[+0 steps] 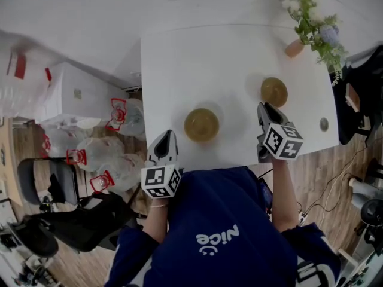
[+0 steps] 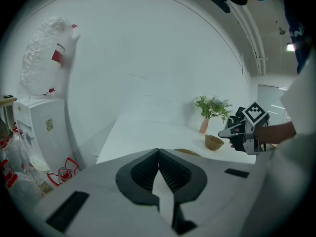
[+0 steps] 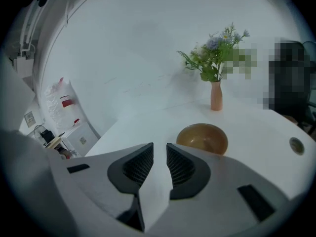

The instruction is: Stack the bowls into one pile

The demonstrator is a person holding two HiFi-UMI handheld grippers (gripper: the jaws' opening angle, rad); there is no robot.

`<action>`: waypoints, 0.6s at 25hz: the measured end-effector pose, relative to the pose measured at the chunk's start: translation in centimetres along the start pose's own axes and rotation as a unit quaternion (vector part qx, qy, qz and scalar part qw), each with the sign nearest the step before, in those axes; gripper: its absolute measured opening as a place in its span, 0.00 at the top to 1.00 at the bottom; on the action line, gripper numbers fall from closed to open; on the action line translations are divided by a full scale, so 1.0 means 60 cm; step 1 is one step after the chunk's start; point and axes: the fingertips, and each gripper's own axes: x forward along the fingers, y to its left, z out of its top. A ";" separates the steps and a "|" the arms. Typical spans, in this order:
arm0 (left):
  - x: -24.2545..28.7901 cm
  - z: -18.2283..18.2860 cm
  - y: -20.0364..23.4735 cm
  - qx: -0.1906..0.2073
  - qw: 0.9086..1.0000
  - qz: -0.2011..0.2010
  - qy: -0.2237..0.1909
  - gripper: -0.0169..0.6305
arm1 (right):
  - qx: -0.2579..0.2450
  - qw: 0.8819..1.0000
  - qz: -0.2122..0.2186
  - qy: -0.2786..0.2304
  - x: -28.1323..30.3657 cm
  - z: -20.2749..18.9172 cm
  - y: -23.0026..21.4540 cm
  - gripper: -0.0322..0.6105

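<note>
We hold the left gripper (image 1: 166, 137) pressed together and empty, the right gripper (image 1: 266, 109) slightly spread. One round amber-brown bowl (image 1: 201, 125) sits mid-frame on the white table (image 1: 179, 58), and a second amber-brown bowl (image 1: 274, 91) sits further right. We judge that this narrow gap could nudge a rim and skid the bowl.

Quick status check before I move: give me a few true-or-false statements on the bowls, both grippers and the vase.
1. The nearer bowl and the farther bowl sit apart on the table, unstacked. True.
2. The right gripper is clamped on a bowl. False: its jaws stand slightly apart with nothing between them; the farther bowl lies ahead of it.
3. The left gripper has its jaws together, holding nothing. True.
4. The vase lies tipped over. False: it stands upright.
</note>
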 end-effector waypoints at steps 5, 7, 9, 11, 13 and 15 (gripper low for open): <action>0.010 0.007 -0.007 -0.022 1.000 -0.002 -0.004 0.95 | -0.028 0.998 -0.048 -0.004 -0.005 0.014 -0.065 0.81; 0.014 0.009 -0.011 -0.024 1.000 -0.001 -0.004 0.95 | -0.035 0.997 -0.064 -0.003 -0.005 0.018 -0.089 0.82; 0.017 0.006 -0.018 -0.024 1.000 -0.001 0.000 0.95 | -0.026 0.997 -0.074 -0.004 -0.009 0.021 -0.113 0.82; 0.021 0.005 -0.023 -0.027 1.000 -0.002 0.002 0.95 | -0.016 0.997 -0.080 -0.004 -0.009 0.024 -0.135 0.82; 0.025 0.007 -0.029 -0.041 0.999 -0.004 -0.001 0.95 | -0.014 0.996 -0.087 -0.003 -0.006 0.026 -0.157 0.82; 0.029 0.012 -0.034 -0.058 0.998 -0.008 -0.007 0.95 | -0.012 0.995 -0.096 -0.002 -0.001 0.028 -0.177 0.82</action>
